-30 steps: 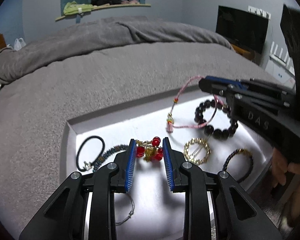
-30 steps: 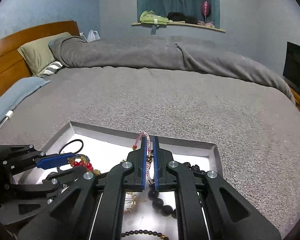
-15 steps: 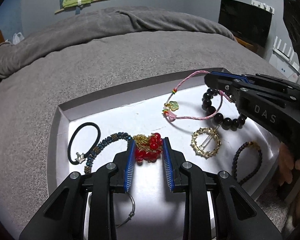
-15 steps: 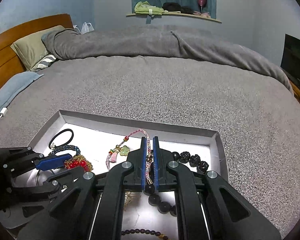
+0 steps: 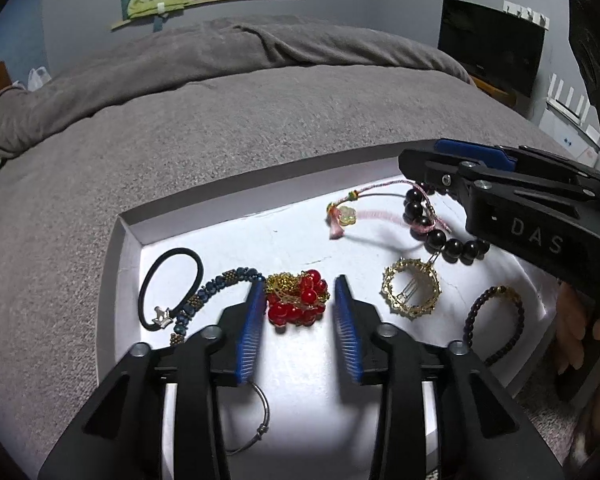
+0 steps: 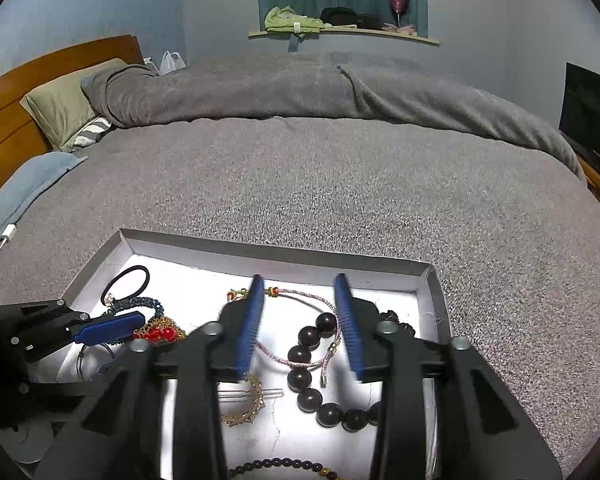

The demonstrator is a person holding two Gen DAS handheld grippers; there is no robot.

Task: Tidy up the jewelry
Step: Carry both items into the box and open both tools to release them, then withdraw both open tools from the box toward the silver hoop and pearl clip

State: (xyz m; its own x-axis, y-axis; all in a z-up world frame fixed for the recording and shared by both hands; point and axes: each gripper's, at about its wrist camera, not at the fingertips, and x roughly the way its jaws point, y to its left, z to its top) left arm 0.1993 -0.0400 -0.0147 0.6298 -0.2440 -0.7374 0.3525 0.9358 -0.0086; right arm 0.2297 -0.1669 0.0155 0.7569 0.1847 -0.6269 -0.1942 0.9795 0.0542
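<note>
A grey tray (image 5: 236,178) with a white floor lies on the bed. My left gripper (image 5: 298,300) is open, its jaws either side of a red-and-gold bead cluster (image 5: 298,300) that lies on the tray floor. My right gripper (image 6: 300,312) is open above a pink cord bracelet (image 6: 304,334) that lies across a black bead bracelet (image 6: 304,376). The pink bracelet (image 5: 374,214) and the black beads (image 5: 440,236) also show in the left wrist view, with the right gripper (image 5: 500,184) over them.
Also in the tray: a black hair tie (image 5: 168,284), a blue beaded bracelet (image 5: 216,286), a gold round hair clip (image 5: 410,290), a dark thin bead bracelet (image 5: 496,320), a wire ring (image 5: 256,420). Grey blanket (image 6: 320,180) surrounds the tray. A hand (image 5: 580,320) is at the right.
Both grippers lowered toward the tray and opened. The left let go of the red-and-gold cluster, the right let go of the pink cord bracelet; both pieces now lie on the tray.
</note>
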